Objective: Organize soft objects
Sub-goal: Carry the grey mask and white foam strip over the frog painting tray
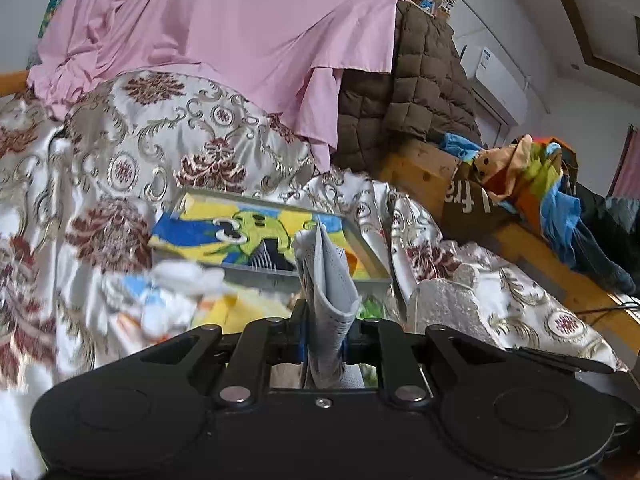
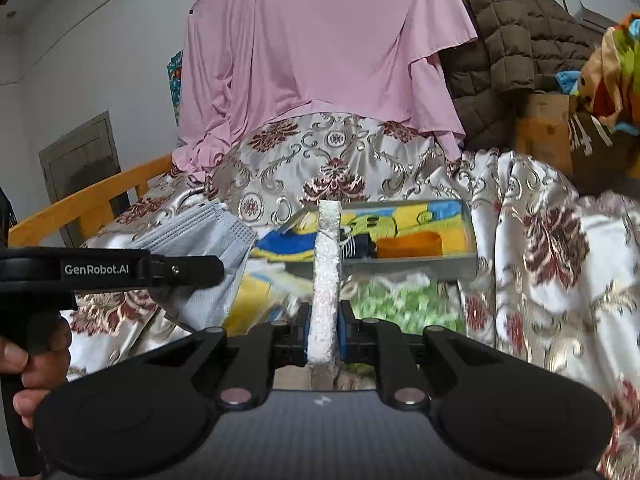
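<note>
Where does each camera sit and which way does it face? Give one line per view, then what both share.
Left wrist: on the left gripper, facing the tray; jaws pinch a grey mask.
Right wrist: on the right gripper, facing the tray; jaws clamp a white foam strip; left hand visible.
Shared: tray, mask, pink sheet.

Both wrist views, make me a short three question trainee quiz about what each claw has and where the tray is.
1. True or false: the left claw grips a grey face mask.
2. What does the right claw hold: A, an orange band; B, a white foam strip; C, a pink sheet?
3. Fill in: the tray sits on the patterned ____.

Key: 1 true; 2 B; 3 bedspread.
</note>
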Demonstrator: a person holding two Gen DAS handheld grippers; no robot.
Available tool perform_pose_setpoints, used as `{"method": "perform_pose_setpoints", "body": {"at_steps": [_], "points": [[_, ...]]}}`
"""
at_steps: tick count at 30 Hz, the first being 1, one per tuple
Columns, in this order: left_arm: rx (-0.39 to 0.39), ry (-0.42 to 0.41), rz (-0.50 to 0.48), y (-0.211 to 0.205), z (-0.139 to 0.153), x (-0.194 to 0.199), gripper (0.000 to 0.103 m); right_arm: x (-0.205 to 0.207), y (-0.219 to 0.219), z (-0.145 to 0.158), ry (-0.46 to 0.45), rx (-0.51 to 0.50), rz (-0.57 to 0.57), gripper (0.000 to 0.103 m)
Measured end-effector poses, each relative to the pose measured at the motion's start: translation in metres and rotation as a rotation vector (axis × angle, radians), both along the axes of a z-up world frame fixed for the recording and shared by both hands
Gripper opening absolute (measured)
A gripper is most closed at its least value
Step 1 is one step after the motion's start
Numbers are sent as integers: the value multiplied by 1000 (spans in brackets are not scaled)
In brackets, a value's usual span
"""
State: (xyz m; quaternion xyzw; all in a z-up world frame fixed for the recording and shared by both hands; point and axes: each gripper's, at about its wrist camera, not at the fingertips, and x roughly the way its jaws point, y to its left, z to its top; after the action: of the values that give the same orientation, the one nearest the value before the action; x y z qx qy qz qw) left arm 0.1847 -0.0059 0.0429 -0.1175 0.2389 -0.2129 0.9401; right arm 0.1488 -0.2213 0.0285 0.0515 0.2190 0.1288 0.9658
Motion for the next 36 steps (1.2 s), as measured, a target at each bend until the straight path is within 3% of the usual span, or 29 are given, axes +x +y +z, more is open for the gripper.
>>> {"method": "perform_pose_setpoints", "body": {"at_steps": [7, 13, 18, 25, 36], "points": [[38, -7, 2, -7, 15, 65, 16, 70, -1, 19, 4, -21, 25, 14], [66, 15, 23, -5, 11, 136, 16, 138, 6, 20, 27, -40, 28, 14], [35, 82, 75, 9, -5, 194, 16, 195, 15, 1, 76, -49, 16, 14], [76, 163, 100, 23, -41, 261, 16, 263, 36, -25, 153, -81, 33, 14], [114, 265, 137, 31, -72, 310, 17, 327, 65, -50, 266, -122, 40, 14]]}}
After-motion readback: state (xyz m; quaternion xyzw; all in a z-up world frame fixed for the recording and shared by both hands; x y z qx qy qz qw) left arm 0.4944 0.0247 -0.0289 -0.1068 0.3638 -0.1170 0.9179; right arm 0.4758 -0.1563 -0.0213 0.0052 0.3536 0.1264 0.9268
